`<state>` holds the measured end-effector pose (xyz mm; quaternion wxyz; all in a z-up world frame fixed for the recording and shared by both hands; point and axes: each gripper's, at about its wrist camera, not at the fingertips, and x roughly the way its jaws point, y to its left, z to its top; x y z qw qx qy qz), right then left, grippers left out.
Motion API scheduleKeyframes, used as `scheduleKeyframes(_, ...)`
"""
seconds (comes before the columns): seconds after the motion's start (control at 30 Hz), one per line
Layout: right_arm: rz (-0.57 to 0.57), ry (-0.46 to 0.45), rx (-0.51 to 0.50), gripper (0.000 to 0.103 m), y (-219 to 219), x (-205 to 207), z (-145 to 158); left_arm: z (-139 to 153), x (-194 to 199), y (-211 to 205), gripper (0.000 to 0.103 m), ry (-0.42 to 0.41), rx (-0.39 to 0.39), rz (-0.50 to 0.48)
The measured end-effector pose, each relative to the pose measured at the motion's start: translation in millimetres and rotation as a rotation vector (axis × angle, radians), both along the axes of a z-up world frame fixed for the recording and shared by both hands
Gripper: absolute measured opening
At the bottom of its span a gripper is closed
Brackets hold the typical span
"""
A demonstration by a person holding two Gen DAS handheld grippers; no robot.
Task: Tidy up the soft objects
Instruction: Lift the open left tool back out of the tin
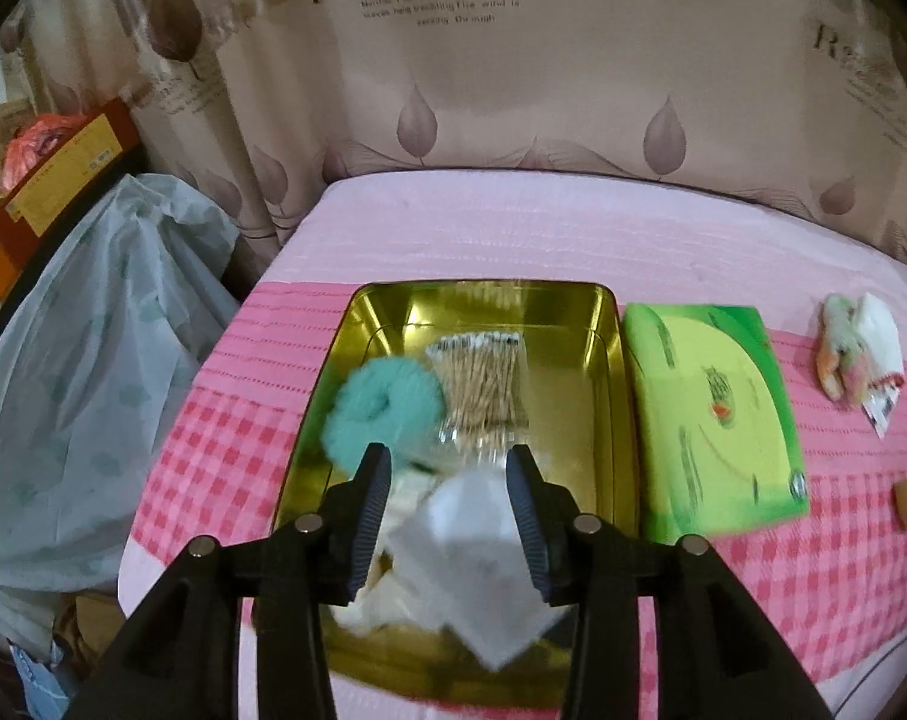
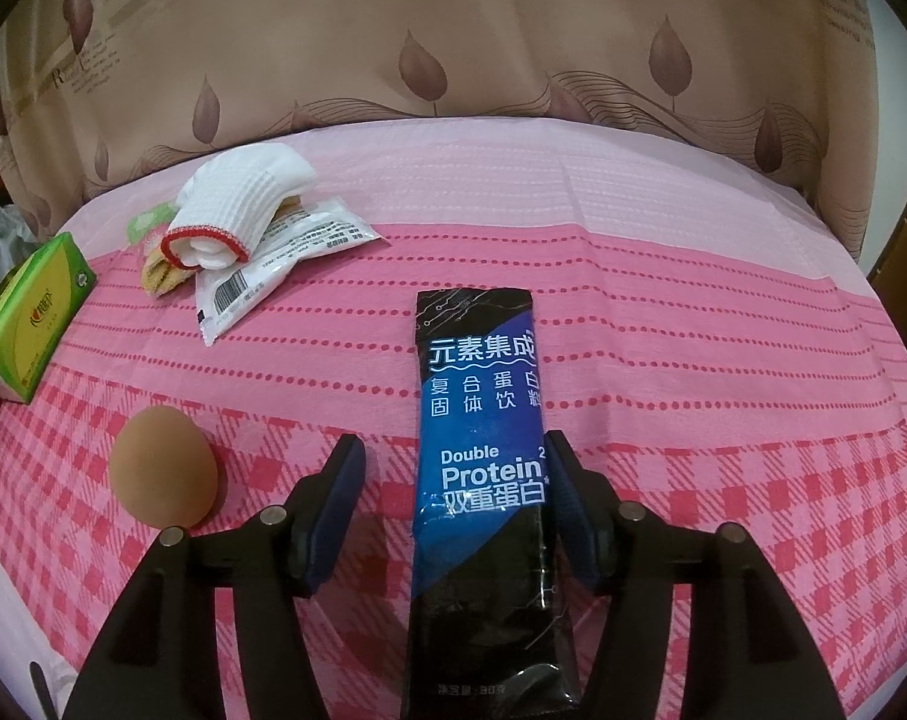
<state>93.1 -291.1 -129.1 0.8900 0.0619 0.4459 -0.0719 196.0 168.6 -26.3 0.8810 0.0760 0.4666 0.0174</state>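
White sachet point(image 1: 477, 564) blurred between left tool point(image 1: 448, 480) fingers, contact unclear.

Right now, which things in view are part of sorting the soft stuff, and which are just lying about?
Job:
gold tin
teal scrunchie
cotton swabs
white cloth between the left gripper fingers
white glove
sponge egg

Lying about:
protein sachet between the open right gripper fingers
green tissue pack
plastic bag

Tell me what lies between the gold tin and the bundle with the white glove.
The green tissue pack lies between the gold tin and the glove bundle, close beside the tin's right wall; the left wrist view shows it.
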Motion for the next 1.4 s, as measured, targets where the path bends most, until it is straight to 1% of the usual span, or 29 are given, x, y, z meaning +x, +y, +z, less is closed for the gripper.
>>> scheduleKeyframes(0.2, 0.000, 0.002, -0.008, 0.057, 2, 0, 0, 7, -38, 13, 0.042, -0.046, -0.021, 0.022)
scheduleKeyframes(0.37, 0.000, 0.003, -0.016, 0.056, 2, 1, 0, 4, -60, 30, 0.044, -0.081, 0.000, 0.063)
scheduleKeyframes(0.43, -0.004, 0.003, -0.023, 0.052, 3, 0, 1, -1, -66, 35, 0.044, -0.091, 0.017, 0.077)
scheduleKeyframes(0.53, -0.007, 0.000, -0.028, 0.044, 3, -1, 1, -6, -70, 41, 0.044, -0.077, 0.024, 0.090)
scheduleKeyframes(0.6, -0.007, -0.001, -0.031, 0.038, 3, -1, 2, -4, -71, 44, 0.044, -0.086, 0.010, 0.094)
scheduleKeyframes(0.7, -0.008, -0.001, -0.037, 0.035, 4, -2, 2, -3, -72, 47, 0.044, -0.113, 0.015, 0.114)
scheduleKeyframes(0.8, -0.012, -0.002, -0.044, 0.033, 6, -3, 4, -6, -70, 52, 0.044, -0.099, 0.005, 0.133)
scheduleKeyframes(0.9, -0.019, -0.005, -0.048, 0.031, 8, -5, 6, -6, -70, 55, 0.044, -0.102, 0.001, 0.142)
scheduleKeyframes(1.17, -0.055, -0.012, -0.062, 0.030, 14, -9, 12, -7, -68, 57, 0.044, -0.095, 0.004, 0.161)
scheduleKeyframes(1.4, -0.060, -0.030, -0.072, 0.030, 24, -12, 29, -7, -68, 59, 0.044, -0.095, -0.002, 0.169)
